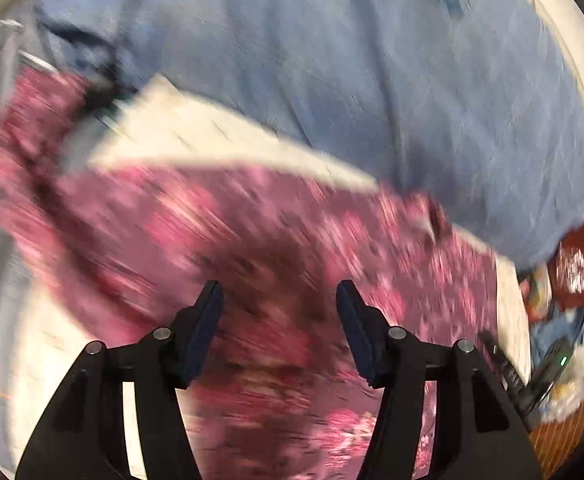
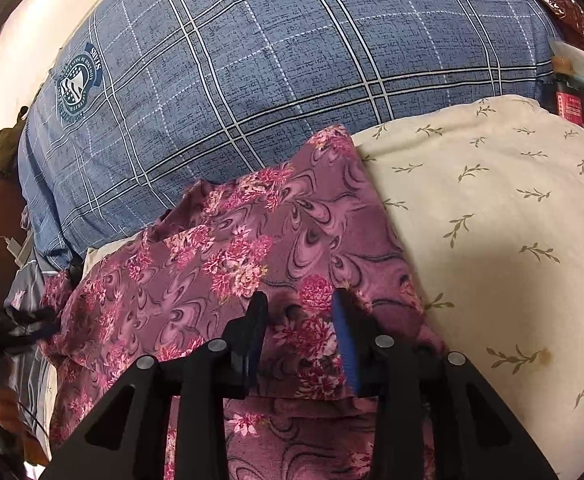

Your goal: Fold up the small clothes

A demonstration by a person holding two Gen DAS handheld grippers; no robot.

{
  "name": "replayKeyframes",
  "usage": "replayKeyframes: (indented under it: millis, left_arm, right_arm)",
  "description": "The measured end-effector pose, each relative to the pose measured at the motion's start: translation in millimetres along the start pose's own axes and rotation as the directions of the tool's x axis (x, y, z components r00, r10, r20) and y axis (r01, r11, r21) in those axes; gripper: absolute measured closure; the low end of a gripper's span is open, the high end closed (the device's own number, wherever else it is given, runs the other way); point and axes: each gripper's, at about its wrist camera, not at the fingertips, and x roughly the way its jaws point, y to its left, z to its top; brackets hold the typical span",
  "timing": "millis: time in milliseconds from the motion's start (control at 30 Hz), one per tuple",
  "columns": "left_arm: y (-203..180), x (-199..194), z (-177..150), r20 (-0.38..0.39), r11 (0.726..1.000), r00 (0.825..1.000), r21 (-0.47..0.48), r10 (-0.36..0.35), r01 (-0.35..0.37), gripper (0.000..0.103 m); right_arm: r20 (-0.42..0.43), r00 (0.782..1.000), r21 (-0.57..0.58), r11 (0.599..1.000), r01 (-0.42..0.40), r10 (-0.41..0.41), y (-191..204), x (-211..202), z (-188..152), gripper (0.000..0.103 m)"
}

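Observation:
A purple-pink floral garment (image 2: 251, 248) lies partly folded on a cream leaf-print sheet (image 2: 492, 208), against a blue plaid quilt (image 2: 271, 60). My right gripper (image 2: 300, 304) is open right over the garment's near folded layer, with cloth showing between its jaws. In the left wrist view the same garment (image 1: 211, 232) is heavily blurred by motion. My left gripper (image 1: 279, 292) is open above it and holds nothing. The left gripper also shows at the left edge of the right wrist view (image 2: 31, 324), at the garment's far side.
The blue quilt (image 1: 372, 60) fills the back of both views. Red packaging and bottles (image 2: 572, 92) sit at the far right. A white charger cable (image 2: 9, 246) hangs at the left. A dark device with a green light (image 1: 548, 368) lies at the right.

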Motion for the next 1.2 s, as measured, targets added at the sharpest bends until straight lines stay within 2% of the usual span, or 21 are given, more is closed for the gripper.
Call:
replayKeyframes:
  millis: [133,167,233,367,500,567,600,633,667,700,733,833,867,1000,1100,1200]
  left_arm:
    - [70,-34,47,0.001,0.988,0.994,-0.103,0.113,-0.112,0.038]
    - [91,-36,61,-0.019,0.976,0.984,-0.123,0.179,-0.18,0.038]
    - [130,-36,82,-0.072,0.954,0.965,-0.152,0.252,-0.26,0.038]
    - [184,-22,97,-0.163,0.923,0.948,-0.234,0.273,-0.306,0.038]
    - [197,0,101,-0.195,0.915,0.941,-0.247,0.276,-0.319,0.038]
    - [193,15,106,-0.19,0.906,0.929,-0.225,0.319,-0.357,0.038]
    - [195,21,109,-0.187,0.901,0.924,-0.225,0.334,-0.371,0.044]
    - [196,25,108,-0.183,0.9,0.925,-0.23,0.334,-0.37,0.057]
    - [197,30,107,-0.192,0.908,0.932,-0.235,0.307,-0.348,0.097]
    - [198,35,105,-0.21,0.913,0.936,-0.243,0.281,-0.329,0.1]
    - [198,36,103,-0.21,0.91,0.937,-0.254,0.28,-0.329,0.1]
    - [184,22,97,-0.135,0.911,0.936,-0.224,0.324,-0.347,0.101]
    - [175,13,95,-0.104,0.919,0.942,-0.211,0.319,-0.334,0.101]
    - [128,-21,85,0.001,0.958,0.969,-0.149,0.246,-0.244,0.101]
    - [78,-34,81,0.04,0.981,0.982,-0.07,0.186,-0.183,0.101]
    - [19,-41,68,0.056,0.996,0.995,0.015,0.085,-0.086,0.1]
  right_arm:
    - [0.006,1.0,0.009,1.0,-0.013,0.013,-1,-2,-1,0.067]
    - [0.007,1.0,0.01,1.0,-0.015,0.015,-1,-1,-1,0.067]
    - [0.009,1.0,0.011,1.0,-0.016,0.016,-1,-1,-1,0.067]
    - [0.011,1.0,0.008,1.0,-0.029,0.029,-2,-2,-2,0.062]
    - [0.012,0.999,0.006,0.999,-0.037,0.037,-2,-2,-2,0.06]
    - [0.013,0.999,0.009,0.999,-0.045,0.044,-2,-2,-2,0.059]
    - [0.014,0.999,0.011,0.999,-0.048,0.048,-2,-2,-2,0.059]
    - [0.014,0.999,0.013,0.999,-0.051,0.051,-3,-2,-2,0.059]
    - [0.015,0.998,0.015,0.998,-0.055,0.055,-3,-2,-2,0.059]
    - [0.016,0.998,0.02,0.998,-0.061,0.06,-4,-2,-2,0.059]
    - [0.018,0.998,0.023,0.998,-0.065,0.065,-5,-3,-2,0.059]
    - [0.021,0.997,0.032,0.996,-0.077,0.077,-6,-3,-2,0.059]
    - [0.022,0.997,0.035,0.996,-0.081,0.081,-7,-3,-2,0.059]
    - [0.026,0.995,0.043,0.995,-0.093,0.092,-8,-3,-2,0.058]
    - [0.028,0.995,0.048,0.994,-0.1,0.099,-9,-3,-2,0.058]
    - [0.031,0.994,0.053,0.993,-0.106,0.105,-10,-4,-2,0.058]
